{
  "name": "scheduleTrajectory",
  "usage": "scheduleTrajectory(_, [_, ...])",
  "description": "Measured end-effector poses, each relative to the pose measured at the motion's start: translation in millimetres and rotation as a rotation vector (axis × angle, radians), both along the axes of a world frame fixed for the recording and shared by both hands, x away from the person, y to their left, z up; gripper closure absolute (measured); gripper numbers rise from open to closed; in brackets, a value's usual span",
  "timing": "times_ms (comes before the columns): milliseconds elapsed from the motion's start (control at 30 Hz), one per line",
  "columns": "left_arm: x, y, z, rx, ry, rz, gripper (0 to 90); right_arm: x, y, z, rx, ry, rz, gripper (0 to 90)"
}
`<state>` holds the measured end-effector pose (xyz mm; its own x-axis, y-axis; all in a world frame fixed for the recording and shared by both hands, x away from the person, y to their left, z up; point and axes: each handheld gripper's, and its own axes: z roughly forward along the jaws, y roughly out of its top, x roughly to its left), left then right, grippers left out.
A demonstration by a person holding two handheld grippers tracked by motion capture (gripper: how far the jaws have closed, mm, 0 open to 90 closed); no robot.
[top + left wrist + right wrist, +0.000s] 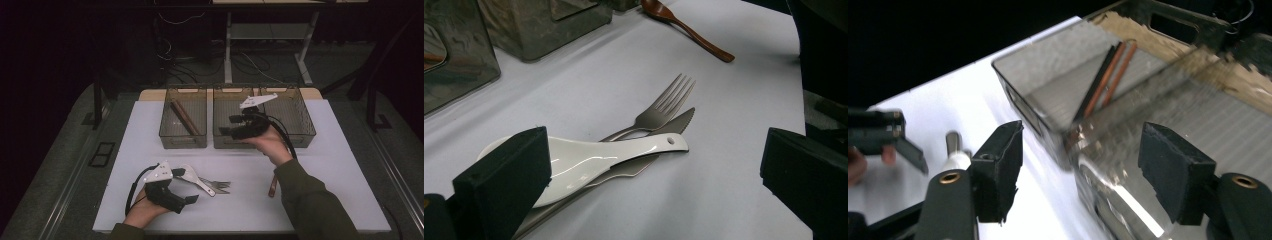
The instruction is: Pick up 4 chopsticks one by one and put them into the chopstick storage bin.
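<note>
At about seven o'clock on the table [345, 200], the left gripper [189, 186] lies low in the person's hand, jaws spread and empty, pointing toward three o'clock at a white ceramic spoon [594, 162] resting on a fork [659, 112] and knife [676, 122]. A brown wooden spoon [273, 185] lies near five o'clock. Farther off, the raised right gripper [231, 125] hangs over the middle mesh basket [225, 142], wrist bent, jaws apart and seemingly empty. The left basket [172, 140] holds brown chopsticks [184, 117].

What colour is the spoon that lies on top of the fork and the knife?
The spoon is glossy white, clearest in the left gripper view.
</note>
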<state>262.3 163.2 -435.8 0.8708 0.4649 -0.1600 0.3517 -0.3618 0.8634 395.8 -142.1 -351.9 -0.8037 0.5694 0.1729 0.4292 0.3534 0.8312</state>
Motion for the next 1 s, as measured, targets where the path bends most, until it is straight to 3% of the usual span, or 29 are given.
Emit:
scheduleTrajectory(233, [0.1,-2.1,0.9,-0.005,-0.003,-0.005,0.0,-25.7,-35.8,-11.4,0.043,-0.012,0.0,27.3])
scheduleTrajectory(300, [1.2,-1.9,1.1,-0.004,-0.006,-0.006,0.0,-33.5,-44.5,-15.1,0.05,-0.014,-0.022,27.2])
scheduleTrajectory(500, [0.9,-2.3,0.9,0.005,-0.006,-0.009,0.0,-55.8,-69.1,-30.4,0.013,-0.031,-0.07,25.7])
scheduleTrajectory(633, [0.9,-2.8,1.0,0.009,-0.005,-0.002,0.0,-66.0,-85.9,-41.6,0.007,-0.01,-0.092,25.7])
scheduleTrajectory(800, [-0.6,-2.5,1.6,0.016,-0.007,0.001,0.0,-72.8,-100.4,-53.8,-0.036,0.004,-0.117,25.6])
scheduleTrajectory(1000, [-0.8,-2.1,1.2,0.018,-0.005,0.0,0.0,-74.9,-115.8,-60.8,-0.047,0.039,-0.126,24.2])
